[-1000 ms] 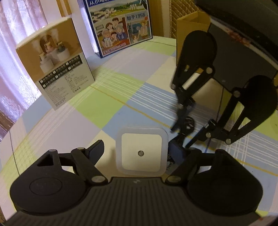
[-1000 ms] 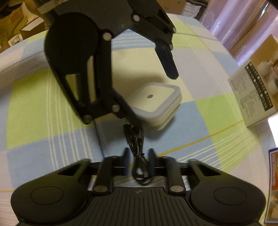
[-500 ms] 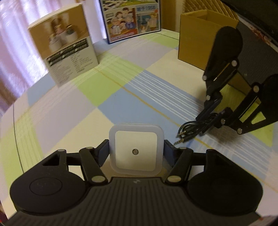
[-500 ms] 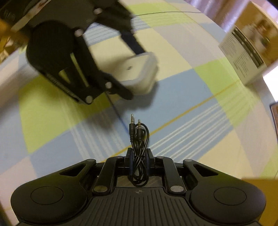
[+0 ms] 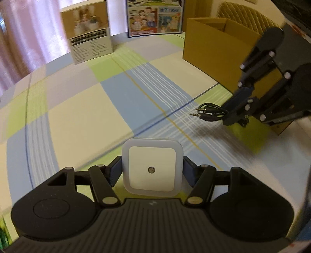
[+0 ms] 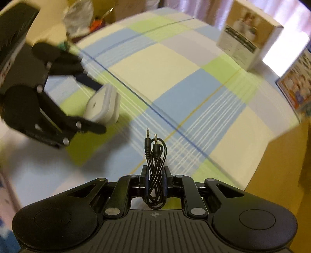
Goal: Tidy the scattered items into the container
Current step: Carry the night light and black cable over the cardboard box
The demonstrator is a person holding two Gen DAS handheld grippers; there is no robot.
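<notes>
My left gripper (image 5: 152, 171) is shut on a white square night light (image 5: 152, 169), held above the checked tablecloth; the right wrist view shows the same night light (image 6: 102, 106) at the left, pinched between the left gripper's pads (image 6: 97, 107). My right gripper (image 6: 155, 180) is shut on a coiled black audio cable (image 6: 155, 167), its two jack plugs sticking out forward. In the left wrist view the right gripper (image 5: 232, 114) hangs at the right with the cable (image 5: 210, 113) in it, just in front of the open brown cardboard box (image 5: 211, 50).
A white and brown product box (image 5: 88, 36) and a picture-covered box (image 5: 154, 17) stand at the table's far edge. The checked tablecloth (image 5: 87, 109) lies bare between them and the grippers. The cardboard box's corner (image 6: 287, 161) shows at the right of the right wrist view.
Both grippers have closed on their items and lifted them off the cloth, moving toward the cardboard box. The night light and the cable now hang in the air, farther apart than before.
</notes>
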